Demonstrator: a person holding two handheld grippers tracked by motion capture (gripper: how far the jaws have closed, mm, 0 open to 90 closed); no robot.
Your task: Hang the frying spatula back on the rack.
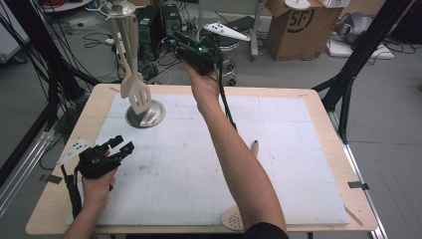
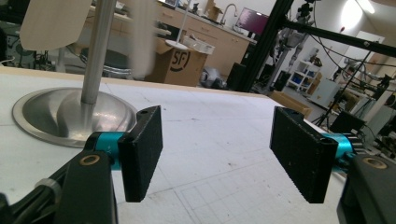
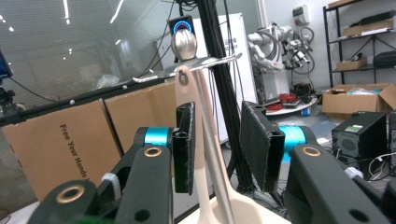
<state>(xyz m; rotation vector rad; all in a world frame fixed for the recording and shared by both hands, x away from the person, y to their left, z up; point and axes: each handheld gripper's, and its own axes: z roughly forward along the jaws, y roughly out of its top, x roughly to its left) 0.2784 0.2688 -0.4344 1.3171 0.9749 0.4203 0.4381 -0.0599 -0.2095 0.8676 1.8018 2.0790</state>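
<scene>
A metal utensil stand rises from a round base (image 1: 155, 115) at the table's back left; its base (image 2: 56, 112) and pole (image 2: 98, 51) also show in the left gripper view. A beige slotted spatula (image 1: 135, 92) and a second beige utensil hang from its top. My right gripper (image 1: 180, 42) is held high beside that top. In the right gripper view its jaws (image 3: 217, 140) stand open on either side of the hanging beige handles (image 3: 201, 154), under the stand's knob (image 3: 183, 44). My left gripper (image 1: 123, 143) rests low at the table's left, open and empty (image 2: 215, 149).
A beige spoon lies on the white mat (image 1: 298, 164) under my right forearm: its dark-tipped handle (image 1: 254, 147) and its round end (image 1: 231, 217) at the front edge show. Cardboard boxes (image 1: 298, 25), cables and black frame legs stand beyond the table.
</scene>
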